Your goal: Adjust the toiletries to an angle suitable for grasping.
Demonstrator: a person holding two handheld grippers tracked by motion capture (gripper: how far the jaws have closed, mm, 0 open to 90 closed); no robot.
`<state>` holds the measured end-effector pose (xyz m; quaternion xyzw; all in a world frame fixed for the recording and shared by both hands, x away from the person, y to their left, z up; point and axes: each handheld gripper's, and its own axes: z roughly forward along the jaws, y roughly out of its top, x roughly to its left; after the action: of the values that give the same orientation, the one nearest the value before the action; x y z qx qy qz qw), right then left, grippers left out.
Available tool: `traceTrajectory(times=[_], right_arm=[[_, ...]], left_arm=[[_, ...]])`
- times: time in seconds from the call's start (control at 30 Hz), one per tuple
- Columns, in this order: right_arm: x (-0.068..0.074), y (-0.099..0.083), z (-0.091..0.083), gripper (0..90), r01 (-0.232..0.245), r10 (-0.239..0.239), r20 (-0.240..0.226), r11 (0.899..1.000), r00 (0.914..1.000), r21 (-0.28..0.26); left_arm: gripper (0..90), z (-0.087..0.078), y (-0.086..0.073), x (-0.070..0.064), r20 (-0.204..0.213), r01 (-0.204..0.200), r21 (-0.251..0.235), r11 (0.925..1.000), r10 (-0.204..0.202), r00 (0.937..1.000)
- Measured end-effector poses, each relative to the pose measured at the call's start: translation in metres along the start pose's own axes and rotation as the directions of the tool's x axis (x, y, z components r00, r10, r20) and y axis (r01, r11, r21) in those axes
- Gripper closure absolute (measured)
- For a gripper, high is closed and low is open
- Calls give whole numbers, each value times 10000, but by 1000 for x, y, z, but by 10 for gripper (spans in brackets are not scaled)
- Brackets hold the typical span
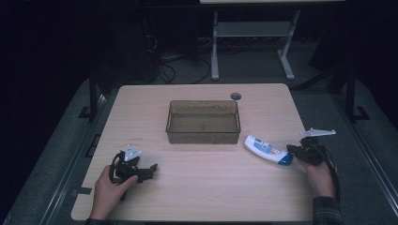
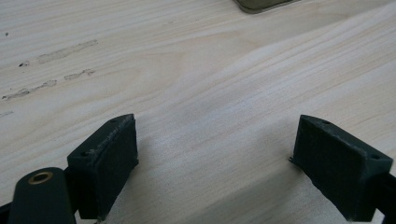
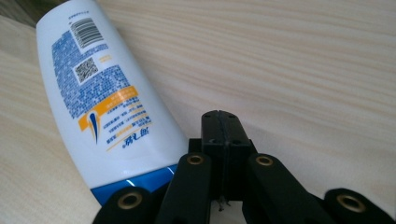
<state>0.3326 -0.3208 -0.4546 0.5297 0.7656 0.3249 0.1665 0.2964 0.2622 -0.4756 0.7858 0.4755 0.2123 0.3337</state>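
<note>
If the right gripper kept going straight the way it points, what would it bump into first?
Probably the white plastic bottle with the blue cap. The right gripper, jaws shut, points left at the cap end in the high view. In its own view, though, the bottle lies slightly to one side, so it might just graze it.

Both tongs are black: the left tongs (image 1: 149, 169) and right tongs (image 1: 290, 149) each carry a grey three-cornered plate on top. Brass-coloured rivets sit in the linkage arms. The right sleeve (image 1: 327, 212) looks dark plaid, though dimly lit.
</note>
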Motion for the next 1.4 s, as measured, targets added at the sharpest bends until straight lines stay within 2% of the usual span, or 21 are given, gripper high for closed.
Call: traceTrajectory(times=[0.5, 0.97, 1.4], right_arm=[[24, -18, -14, 897, 574, -565, -220, 9976, 9982, 397], [30, -34, -27, 897, 448, -425, -447, 9976, 9981, 524], [44, -41, -30, 897, 852, -792, -843, 9939, 9933, 706]], left_arm=[[124, 0, 0, 0, -1, -10, 1, 10000, 10, 10000], [124, 0, 0, 0, -2, -5, 2, 10000, 5, 10000], [124, 0, 0, 0, 2, 10, 3, 10000, -10, 10000]])
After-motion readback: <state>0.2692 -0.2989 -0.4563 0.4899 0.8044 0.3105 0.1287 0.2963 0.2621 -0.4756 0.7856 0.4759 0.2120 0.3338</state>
